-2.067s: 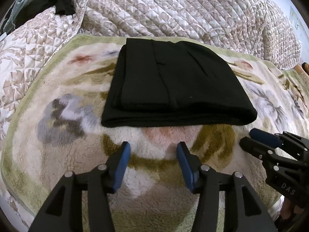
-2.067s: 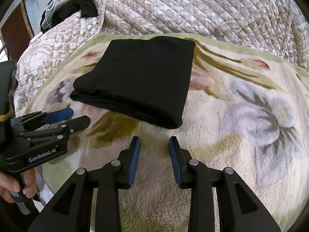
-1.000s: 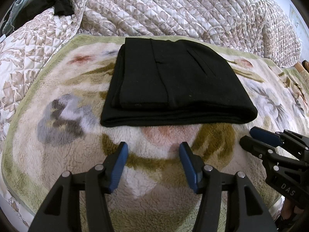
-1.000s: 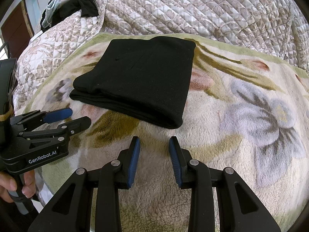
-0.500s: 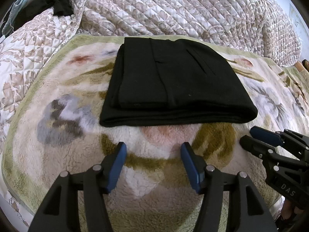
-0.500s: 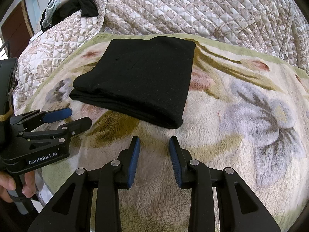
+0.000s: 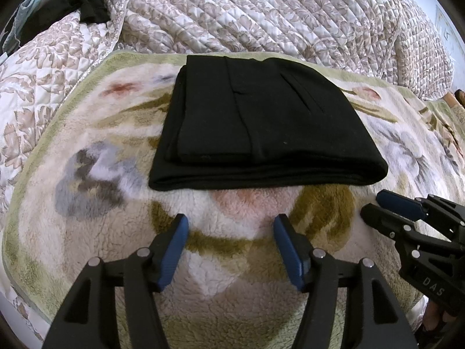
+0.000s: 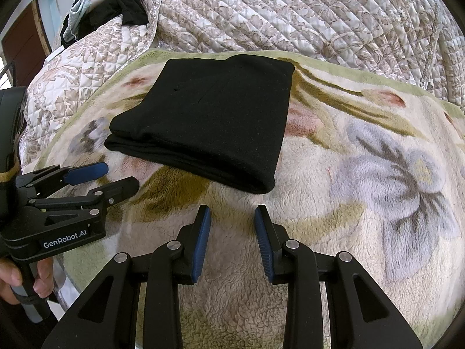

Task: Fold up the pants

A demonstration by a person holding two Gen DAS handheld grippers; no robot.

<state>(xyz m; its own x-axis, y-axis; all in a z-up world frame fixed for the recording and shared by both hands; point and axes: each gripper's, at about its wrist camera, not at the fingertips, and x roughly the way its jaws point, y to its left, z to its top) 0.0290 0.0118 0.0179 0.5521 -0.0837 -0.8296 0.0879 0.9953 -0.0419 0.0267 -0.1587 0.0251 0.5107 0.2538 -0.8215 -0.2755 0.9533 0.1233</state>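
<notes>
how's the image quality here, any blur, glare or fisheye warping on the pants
Left wrist view: sharp, soft even light, no glare; the folded black pants bulge with fisheye curve, and their seams stay visible. Right wrist view: equally sharp, but the pants read nearly flat black; dark vignette at the corners in both.

The pants (image 7: 261,128) are a matt black knit cloth, soft-looking, with a fine even surface and a few pale lint specks. Under them lies a fleece blanket (image 7: 87,226), thick and nubbly, its pile curly and rough, printed with faded flowers. Behind it the quilt (image 7: 261,11) is a smooth stitched fabric with a slight satin sheen along its ridges. The left gripper (image 7: 229,247) and the right gripper (image 8: 232,240) are both matt black plastic, with small shiny metal rivets at the joints and blue ribbed pads (image 8: 200,247) that look rubbery. The right gripper's body bears glossy white lettering.
</notes>
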